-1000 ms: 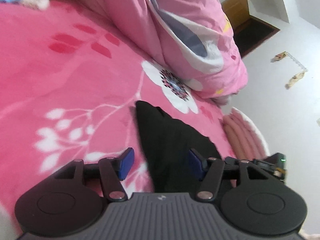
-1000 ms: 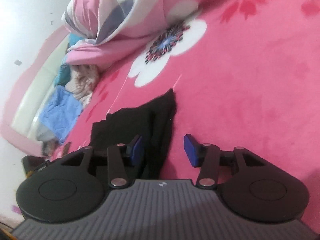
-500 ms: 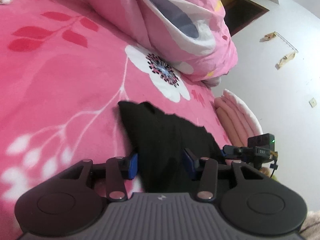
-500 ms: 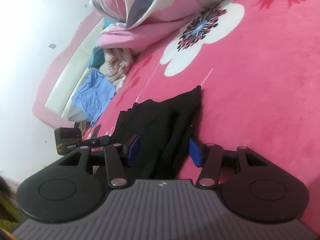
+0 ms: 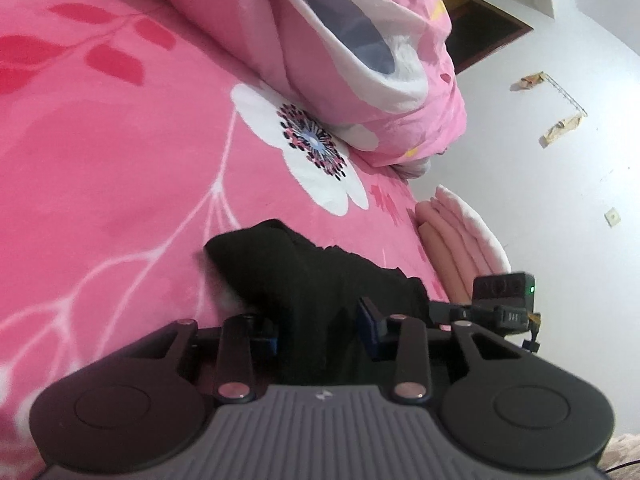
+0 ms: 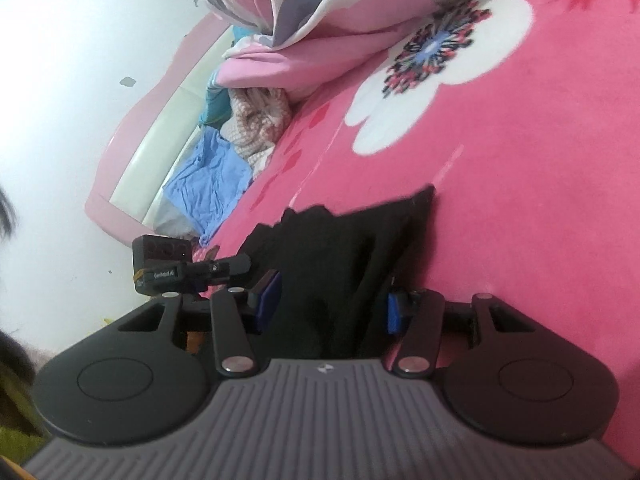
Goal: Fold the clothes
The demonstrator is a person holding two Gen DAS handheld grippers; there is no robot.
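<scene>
The left gripper [image 5: 320, 332] has just been closing, black garment [image 5: 320, 280] between its blue pads, contact unclear. The right gripper [image 6: 330, 308] stands apart, straddling the same cloth. The garment lies on the pink floral blanket [image 5: 112, 168] near the bed's edge, short of the bunched quilt [image 5: 360, 40].

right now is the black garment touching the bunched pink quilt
Apart. In the left wrist view, a stretch of pink blanket with the white flower lies between the black garment and the pink quilt.
</scene>
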